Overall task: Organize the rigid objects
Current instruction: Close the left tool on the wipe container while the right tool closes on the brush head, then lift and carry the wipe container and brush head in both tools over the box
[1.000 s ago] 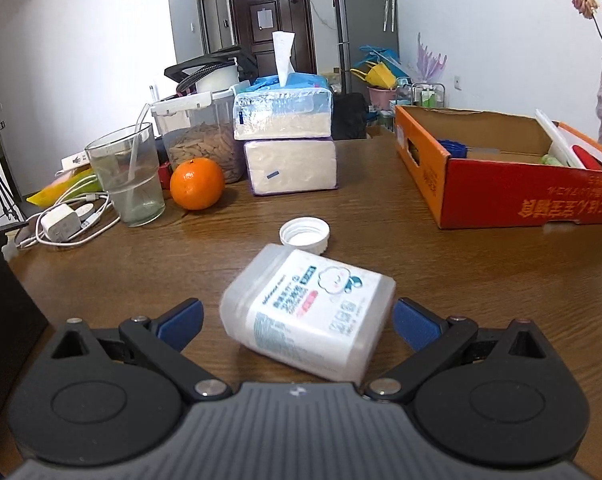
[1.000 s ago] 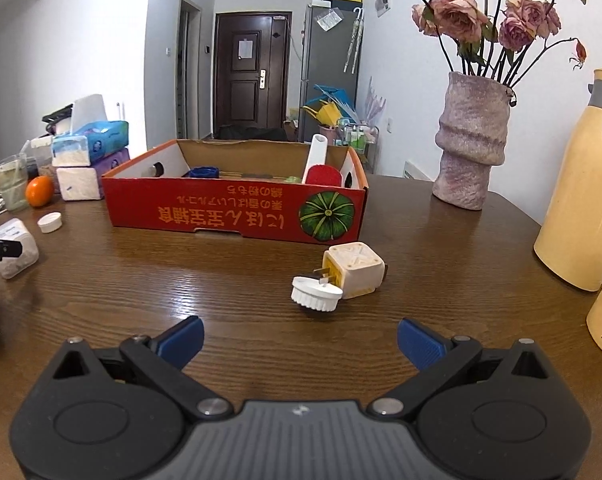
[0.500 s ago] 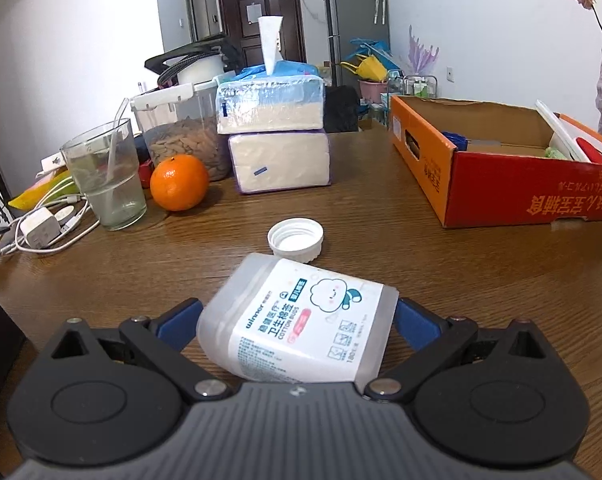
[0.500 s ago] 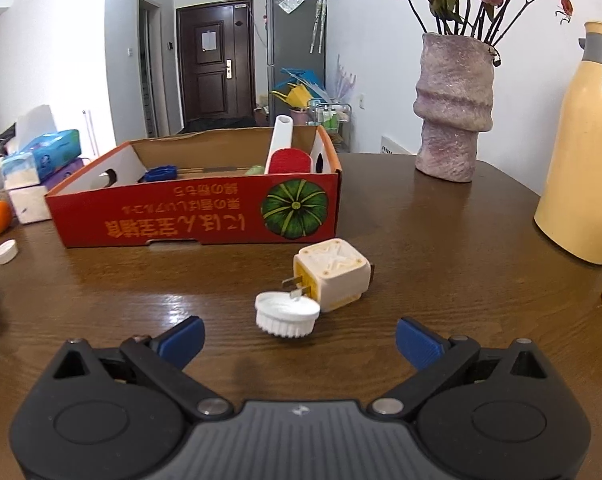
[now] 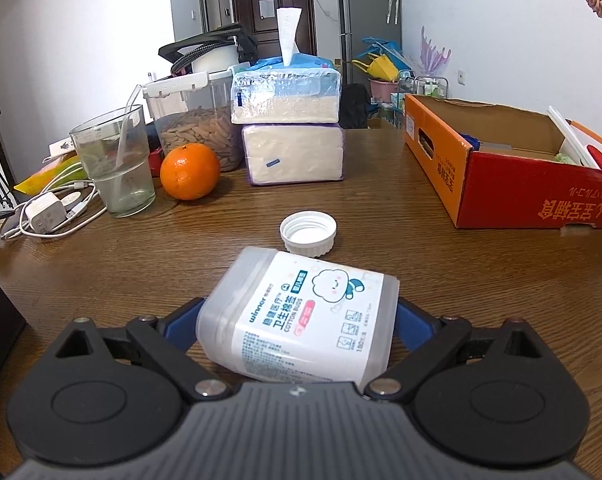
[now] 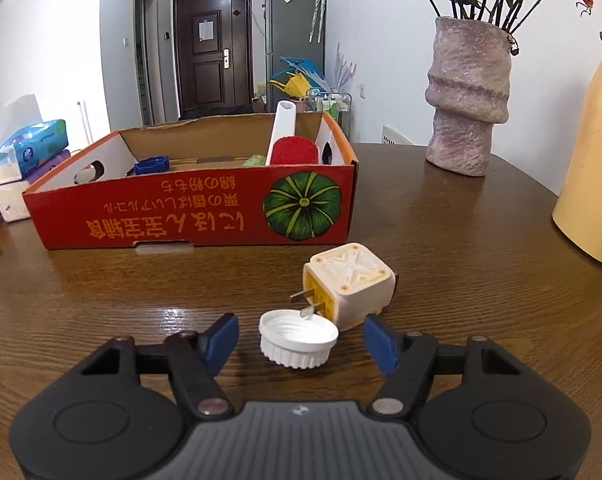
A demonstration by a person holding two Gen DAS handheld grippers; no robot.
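Left hand-held gripper (image 5: 297, 320): closed narrow on the cotton bud box (image 5: 301, 316), blue pads against both of its sides; the box lies tilted between the fingers, low over the wooden surface (image 5: 381, 216).
Ahead of left hand-held gripper: white bottle cap (image 5: 308, 233), open side up, just beyond the box; cardboard box (image 5: 501, 196) farther to the right.
Right hand-held gripper (image 6: 301, 340): jaws wide, holding nothing.
Between its fingers: ribbed white cap (image 6: 297, 338) on the surface, apart from both pads.
Just beyond: plug adapter (image 6: 351, 284), prongs over the cap's rim.
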